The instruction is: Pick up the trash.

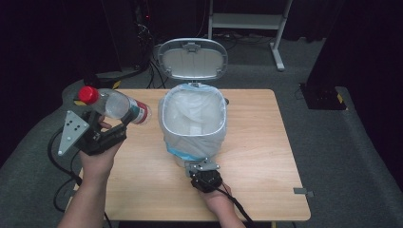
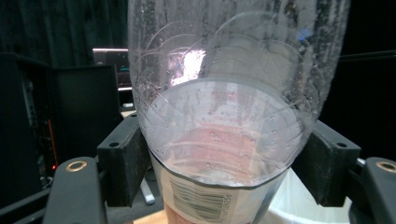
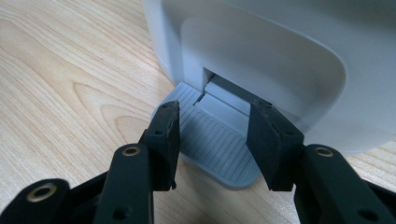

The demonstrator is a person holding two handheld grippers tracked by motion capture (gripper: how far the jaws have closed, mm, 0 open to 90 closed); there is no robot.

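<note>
Clear plastic bottle (image 1: pixel 116 104), clamped in the left gripper (image 1: pixel 111 124), lies level above the table's left edge, base toward the open bin (image 1: pixel 192 121); right gripper (image 3: pixel 212 140), jaws parted, presses the pedal (image 3: pixel 219 144)

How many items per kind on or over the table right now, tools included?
Plastic bottle, red cap: 1
Pedal bin, lid up, bag-lined: 1
Handheld tools: 2, left tool clamped on the bottle, right tool at the bin's grey pedal, jaws apart
Total: 4
</note>
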